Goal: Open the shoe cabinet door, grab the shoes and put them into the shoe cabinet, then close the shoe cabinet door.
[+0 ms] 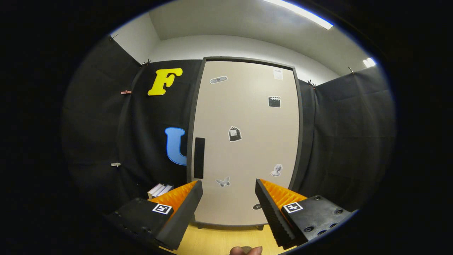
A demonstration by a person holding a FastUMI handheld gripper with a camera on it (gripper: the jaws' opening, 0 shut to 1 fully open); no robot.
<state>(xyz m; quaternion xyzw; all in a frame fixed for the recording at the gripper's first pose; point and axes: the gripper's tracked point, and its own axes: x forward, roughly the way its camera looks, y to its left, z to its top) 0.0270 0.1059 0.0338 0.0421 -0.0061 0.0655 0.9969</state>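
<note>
Hand-held gripper has its fingers spread wide apart, nothing between them, pointed square at the shoe cabinet door. Door is closed, sits straight ahead and beyond the fingertips, clearly apart from them, no contact. The bit that matters: the door handle, a dark vertical bar on the door's left edge, lies ahead and to the left of the hand-held gripper, just above and slightly outboard of the left fingertip. Its long axis runs vertical, while the finger gap is horizontal, so the fingers already straddle the bar's narrow width if brought in line. My read: first step, door not opened yet; next move needs a shift left and forward to get the handle between the fingers, then a pull, with the hinge presumably on the right side. Risk: closing on the flat door face instead of the handle. Shoes, I think, are the pale items low to the left, beside the cabinet and just beyond the left finger; mostly hidden, so can't confirm. Wooden floor below the fingers.
</note>
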